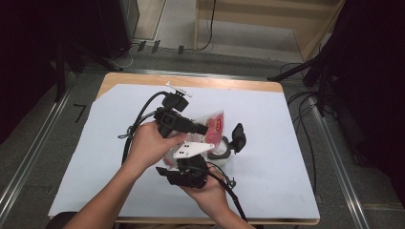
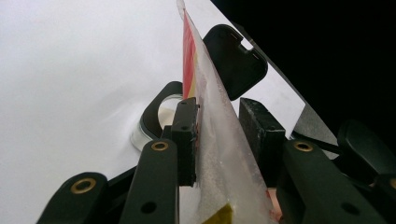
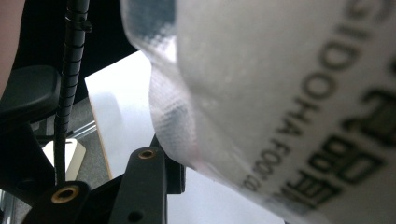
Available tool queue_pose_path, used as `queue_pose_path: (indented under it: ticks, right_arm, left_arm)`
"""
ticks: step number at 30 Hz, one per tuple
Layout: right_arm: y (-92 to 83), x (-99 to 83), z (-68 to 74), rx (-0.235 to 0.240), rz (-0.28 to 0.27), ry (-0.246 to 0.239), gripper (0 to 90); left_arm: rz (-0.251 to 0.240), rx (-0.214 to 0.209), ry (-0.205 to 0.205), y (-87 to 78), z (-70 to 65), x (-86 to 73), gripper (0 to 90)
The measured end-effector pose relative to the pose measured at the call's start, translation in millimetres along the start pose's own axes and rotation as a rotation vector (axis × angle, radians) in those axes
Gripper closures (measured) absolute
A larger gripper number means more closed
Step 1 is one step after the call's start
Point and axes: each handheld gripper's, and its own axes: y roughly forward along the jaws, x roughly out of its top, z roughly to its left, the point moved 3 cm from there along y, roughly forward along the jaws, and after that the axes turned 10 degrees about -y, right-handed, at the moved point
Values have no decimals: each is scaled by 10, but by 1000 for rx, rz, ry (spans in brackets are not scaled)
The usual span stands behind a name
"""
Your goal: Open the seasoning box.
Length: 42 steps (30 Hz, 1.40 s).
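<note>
Hanging between the two pairs of tongs above the white-covered tabletop (image 1: 267, 143) is a clear plastic pouch (image 1: 210, 131), frosted and finely textured, with a red and yellow printed panel on one face and dark block lettering on another part of its film. The left tongs (image 1: 203, 129) reach in from the left in the high view, and in the left gripper view the pouch (image 2: 219, 140) stands edge-on between their partly parted jaws: the left pad (image 2: 186, 140) presses flat against the film, while whether the right pad (image 2: 259, 135) touches it I cannot tell, so a firm grip there is not certain. The right tongs (image 1: 188, 164) sit just below the left ones in the high view, under the grey three-cornered plate (image 1: 193, 149). In the right gripper view the pouch (image 3: 280, 93) looms close and blurred over the jaws, its weave-like surface and black print plain to see, yet the jaw tips are hidden behind it, so I cannot tell whether they clamp it. Beyond the left tongs, past the pouch's far edge, a round glass container (image 2: 156, 123) with a black rim rests on the tabletop, its black lid (image 2: 233, 58) standing up just behind it.
</note>
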Motion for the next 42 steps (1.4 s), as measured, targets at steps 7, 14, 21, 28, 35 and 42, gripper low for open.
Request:
queue_pose_path:
  ticks: [7, 14, 21, 28, 35, 42]
  right_arm:
    - [2, 2, 5, 2, 0, -2, 637]
    - [2, 8, 9, 1, -2, 0, 638]
    - [17, 39, 14, 8, -7, 7, 639]
    - [18, 44, 18, 14, -8, 15, 639]
    - [11, 52, 22, 13, -8, 9, 639]
    - [12, 56, 33, 11, -6, 4, 640]
  left_arm:
    - [-1, -1, -4, -2, -3, -1, 689]
    - [-1, 2, 0, -8, -3, 3, 689]
    - [-5, 6, -13, -35, 10, 13, 689]
    - [-7, 4, -11, -38, 9, 14, 687]
    - [-11, 5, -9, -47, -2, 13, 686]
    - [-8, 3, -9, -49, -2, 16, 685]
